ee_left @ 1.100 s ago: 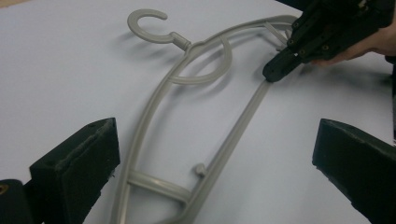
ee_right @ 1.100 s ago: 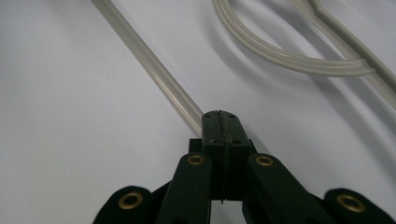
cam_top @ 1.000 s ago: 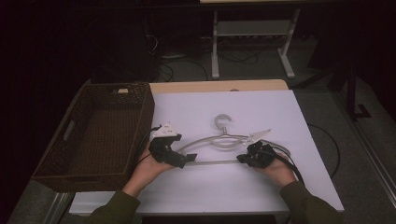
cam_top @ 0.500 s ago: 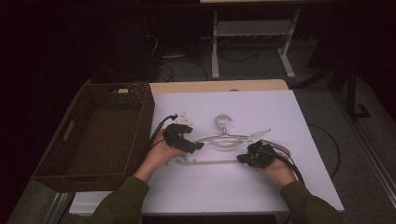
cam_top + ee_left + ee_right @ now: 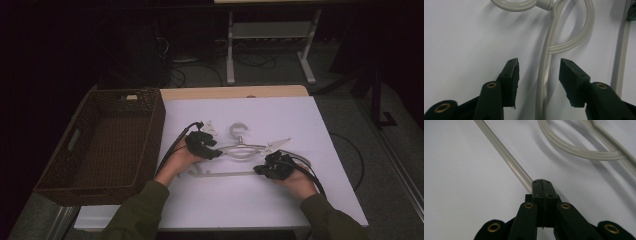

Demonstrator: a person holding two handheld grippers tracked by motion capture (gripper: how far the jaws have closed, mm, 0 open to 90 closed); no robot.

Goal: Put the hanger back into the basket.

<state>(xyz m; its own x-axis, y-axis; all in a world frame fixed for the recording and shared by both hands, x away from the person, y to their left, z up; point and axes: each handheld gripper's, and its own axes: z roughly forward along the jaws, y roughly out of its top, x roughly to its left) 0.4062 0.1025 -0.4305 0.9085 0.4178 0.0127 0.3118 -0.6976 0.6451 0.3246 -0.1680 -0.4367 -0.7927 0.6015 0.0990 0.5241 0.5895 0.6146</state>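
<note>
While right gripper [image 5: 541,185] pinches translucent plastic hanger [image 5: 245,149] bar, left gripper [image 5: 539,75] gapes astride curved arm.

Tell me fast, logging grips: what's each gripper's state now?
Left gripper: open, jaws either side of the hanger arm.
Right gripper: shut on the hanger's bottom bar.

In the left gripper view, the pale plastic hanger [image 5: 546,75] is cut off by the top and bottom edges, so its hook and the run of its arm cannot be followed. In the right gripper view, the hanger's bar [image 5: 506,162] vanishes behind the closed jaws of the right hand-held gripper [image 5: 542,183]. In the high view, a small white item [image 5: 209,128] beside the left hand-held gripper [image 5: 212,150] is too small to identify.
</note>
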